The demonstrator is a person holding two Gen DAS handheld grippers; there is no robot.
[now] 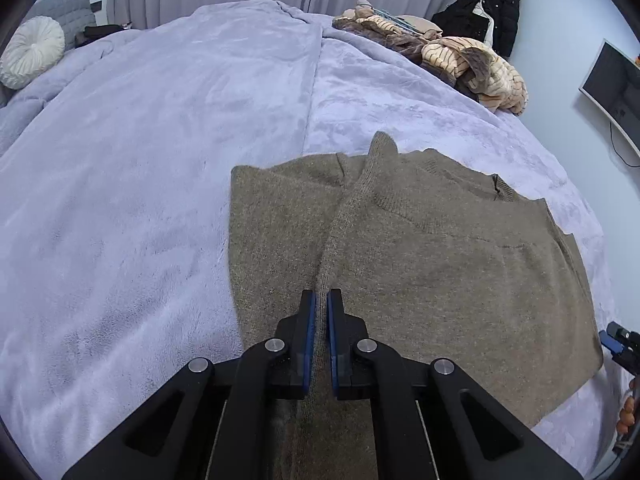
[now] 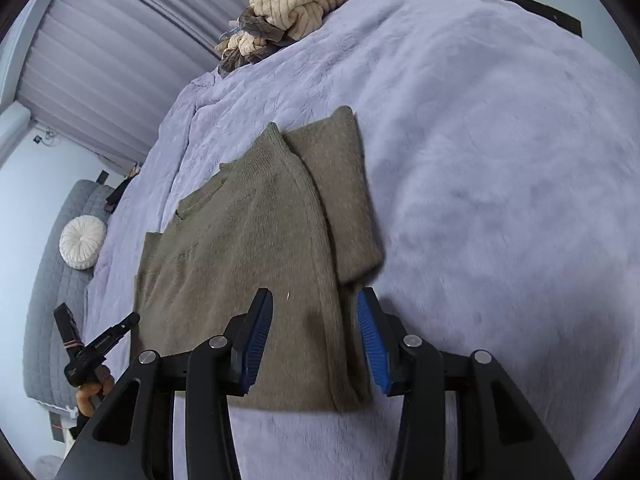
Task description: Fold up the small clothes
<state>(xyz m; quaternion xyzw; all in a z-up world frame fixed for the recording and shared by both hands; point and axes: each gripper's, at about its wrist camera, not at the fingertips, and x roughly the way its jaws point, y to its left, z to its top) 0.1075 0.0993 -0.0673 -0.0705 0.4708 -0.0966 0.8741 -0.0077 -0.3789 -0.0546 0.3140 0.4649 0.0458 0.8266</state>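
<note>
A brown knit sweater (image 1: 440,264) lies flat on the lilac bed cover, with one sleeve folded in over its body. My left gripper (image 1: 321,308) is shut on the folded sleeve's edge near the front of the sweater. In the right wrist view the sweater (image 2: 248,248) lies below my right gripper (image 2: 316,312), which is open with its blue pads on either side of the sweater's folded edge and holds nothing. The left gripper also shows in the right wrist view (image 2: 100,344) at the lower left. The right gripper shows at the left wrist view's right edge (image 1: 620,344).
The lilac fleece cover (image 1: 160,160) spans the whole bed. A heap of striped beige and brown clothes (image 1: 452,64) lies at the far edge. A white round cushion (image 1: 32,52) sits on a grey headboard. A black jacket (image 1: 492,4) hangs on the wall near a monitor (image 1: 612,84).
</note>
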